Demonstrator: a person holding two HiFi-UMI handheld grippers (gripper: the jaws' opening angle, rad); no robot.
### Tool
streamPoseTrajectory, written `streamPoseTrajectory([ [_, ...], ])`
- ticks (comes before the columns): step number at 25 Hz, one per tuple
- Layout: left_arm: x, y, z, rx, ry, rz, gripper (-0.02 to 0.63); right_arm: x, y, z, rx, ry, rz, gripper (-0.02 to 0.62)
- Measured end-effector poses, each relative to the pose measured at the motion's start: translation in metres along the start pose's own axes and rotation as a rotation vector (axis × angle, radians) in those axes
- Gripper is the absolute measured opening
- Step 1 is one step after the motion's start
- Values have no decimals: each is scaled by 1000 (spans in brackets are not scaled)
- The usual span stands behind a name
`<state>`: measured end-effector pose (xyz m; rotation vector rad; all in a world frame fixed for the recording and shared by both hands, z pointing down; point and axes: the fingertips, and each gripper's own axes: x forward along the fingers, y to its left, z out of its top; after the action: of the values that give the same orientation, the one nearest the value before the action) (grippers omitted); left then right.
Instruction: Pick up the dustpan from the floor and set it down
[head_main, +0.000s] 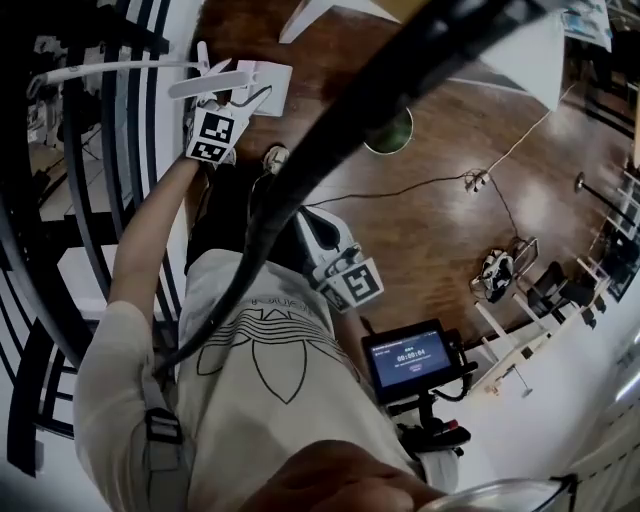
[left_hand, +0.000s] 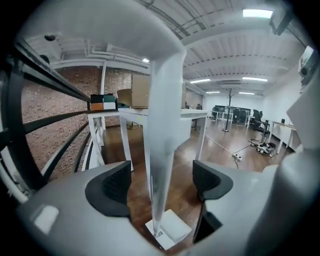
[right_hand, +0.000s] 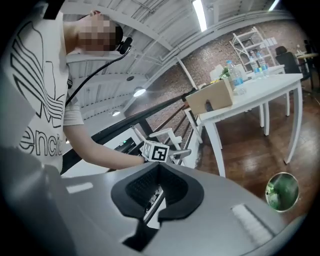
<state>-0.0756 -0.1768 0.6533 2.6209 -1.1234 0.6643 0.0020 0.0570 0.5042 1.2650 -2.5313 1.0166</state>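
Dustpan (left_hand: 172, 230) stood on the floor (left_hand: 225, 167), handle (left_hand: 162, 125) upright between the left gripper's (left_hand: 161, 184) parted jaws; right gripper (right_hand: 159, 192), closed, was farther off.

Green bin (head_main: 388, 132) on wood floor (head_main: 440, 250); cardboard box (right_hand: 210, 98) on white table (right_hand: 250, 97); cable (head_main: 400, 190) across floor.

The dustpan (left_hand: 162, 150) stands on the floor (left_hand: 220, 155) ahead of me, its handle upright between the parted jaws of my left claw (left_hand: 162, 184), touching neither jaw. A railing (left_hand: 55, 125) runs along my left. Behind the dustpan stands a desk (left_hand: 195, 114) with boxes (left_hand: 102, 102) on it. My right claw (right_hand: 159, 187), jaws together, hangs nearer my body, to the right. A bin (head_main: 392, 133) sits on the floor right of the dustpan, a power strip (head_main: 478, 181) farther right.
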Motion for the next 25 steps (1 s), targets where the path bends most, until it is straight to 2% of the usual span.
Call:
streamPoseTrajectory([
  [1, 9, 9, 5, 26, -6, 13, 396, -1, -3, -1, 19, -2, -11, 3],
  [2, 16, 16, 2, 50, 14, 29, 338, -2, -5, -3, 40, -2, -22, 3],
  [4, 27, 22, -14, 82, 113, 67, 54, -10, -9, -12, 78, 2, -43, 3],
  [5, 29, 19, -20, 73, 156, 78, 21, -15, -11, -16, 87, -2, -48, 3],
  [8, 17, 5, -11, 35, 176, 103, 21, -24, -15, -25, 80, -36, -35, 3],
  [15, -58, -9, 75, -31, 95, 192, 25, -28, -8, -8, -18, -132, 74, 3],
  [20, -93, 14, 150, 9, -17, 260, 20, -12, -16, 21, -98, -212, 135, 3],
  [25, -105, 20, 175, 9, -31, 267, 21, -7, -8, 25, -104, -212, 167, 3],
])
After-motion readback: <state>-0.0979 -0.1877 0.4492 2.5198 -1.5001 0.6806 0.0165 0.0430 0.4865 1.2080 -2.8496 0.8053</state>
